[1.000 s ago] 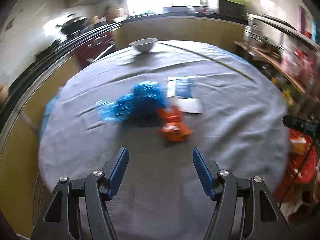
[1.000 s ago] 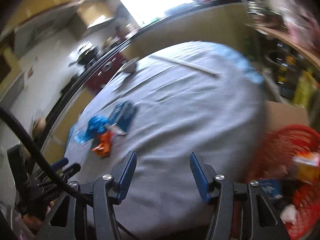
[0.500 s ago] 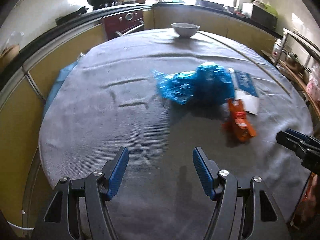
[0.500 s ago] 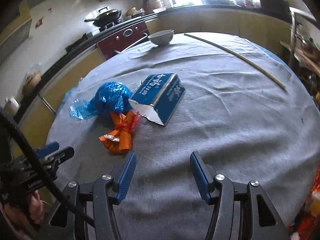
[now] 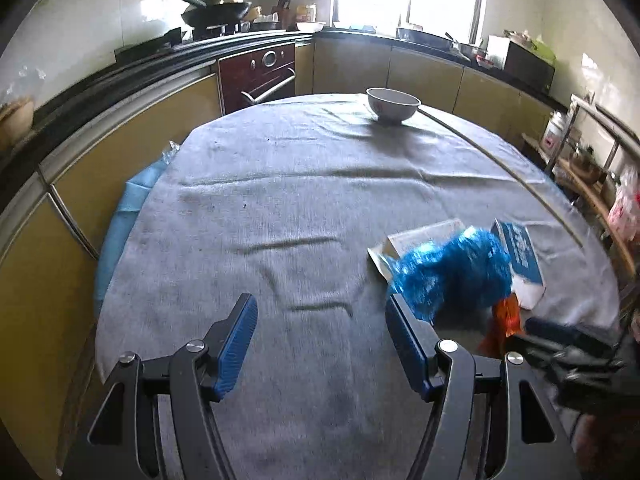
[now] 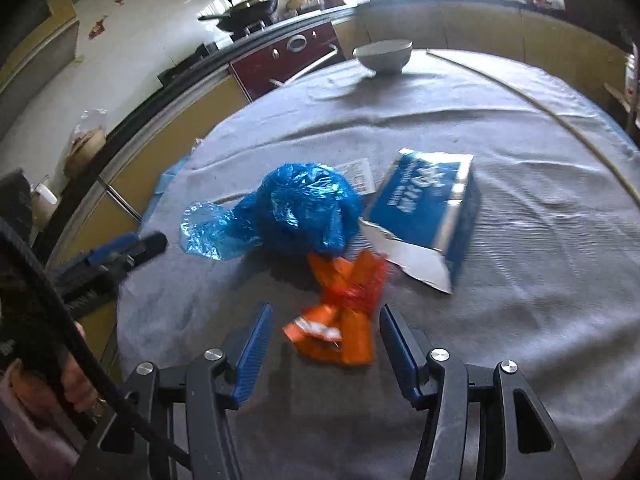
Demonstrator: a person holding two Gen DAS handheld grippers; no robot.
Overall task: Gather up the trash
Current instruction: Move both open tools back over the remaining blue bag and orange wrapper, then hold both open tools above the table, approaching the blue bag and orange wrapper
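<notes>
Three pieces of trash are seen lying close together on the grey-clothed round table (image 6: 520, 240): a crumpled blue plastic bag (image 6: 296, 208), a torn blue carton (image 6: 428, 208) just beside it, and an orange wrapper (image 6: 340, 312) nearest the camera in the right wrist view. None of them is lifted or gripped, so the collecting is judged not yet begun for these items; all three are left to be picked up and carried off.

The right hand-held gripper (image 6: 324, 344) is held with its jaws spread wide, and the orange wrapper is framed between the two blue fingers without being clamped. This piece is judged to be the first one aimed at.

The left hand-held gripper (image 5: 320, 344) is likewise spread and grasping nothing; bare cloth is seen between its fingers, with the blue plastic bag (image 5: 452, 272) just off its right finger.

A white bowl (image 6: 382, 56) is set at the far edge of the table, well apart from the trash. No bin is shown in either view.
</notes>
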